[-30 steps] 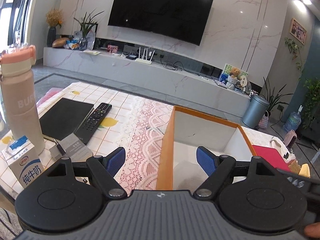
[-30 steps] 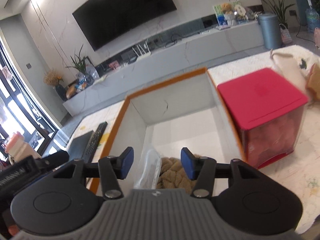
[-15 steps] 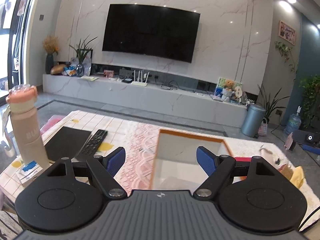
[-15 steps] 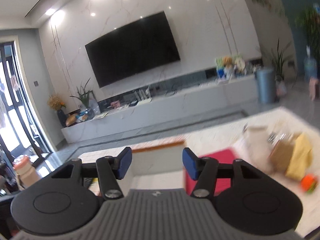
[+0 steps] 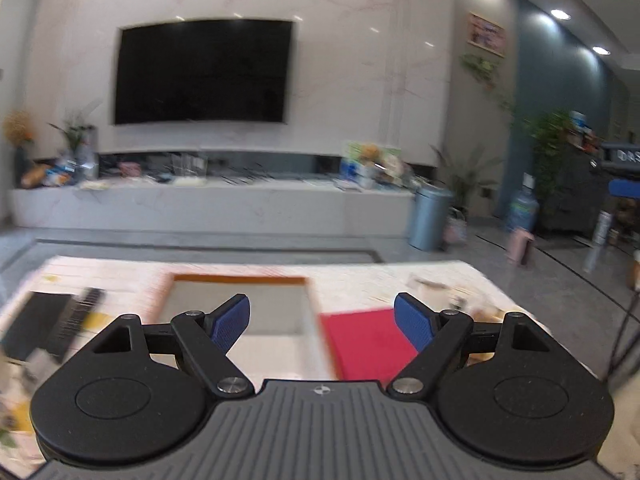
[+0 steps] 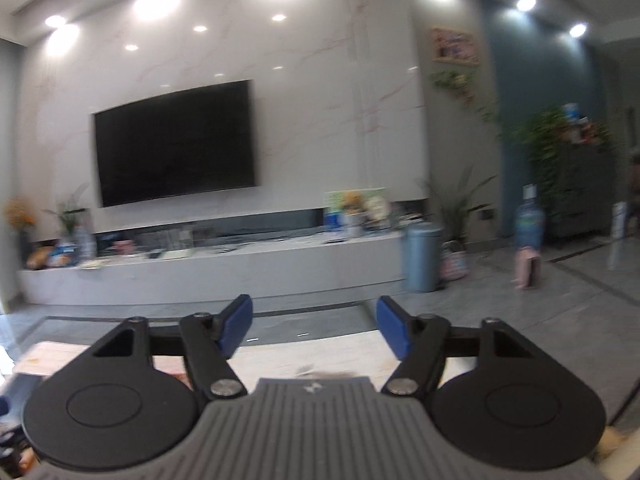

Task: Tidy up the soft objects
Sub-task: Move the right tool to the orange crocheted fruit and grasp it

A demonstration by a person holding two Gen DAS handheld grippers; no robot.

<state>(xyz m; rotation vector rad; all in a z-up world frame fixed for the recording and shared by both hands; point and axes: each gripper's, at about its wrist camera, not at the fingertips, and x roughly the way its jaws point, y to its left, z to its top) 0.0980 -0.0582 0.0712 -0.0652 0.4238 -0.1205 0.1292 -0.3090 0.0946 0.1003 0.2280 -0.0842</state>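
Observation:
In the left wrist view, my left gripper is open with nothing between its blue pads, held above the table. Below it stands the orange-rimmed white box, and to its right the red-lidded container. Blurred soft items lie past the red lid at the right. In the right wrist view, my right gripper points almost level across the room, its jaws opening with nothing between them. Only the table's far edge shows under it; the box is out of that view.
A black pad and a remote control lie at the table's left. Beyond the table are a grey floor, a long TV bench under a wall television, a round bin and potted plants at the right.
Both grippers rose and pulled back from the box and swung right. The right gripper left the brown soft item in the box and its jaws widened. The bottle and milk carton left the left view.

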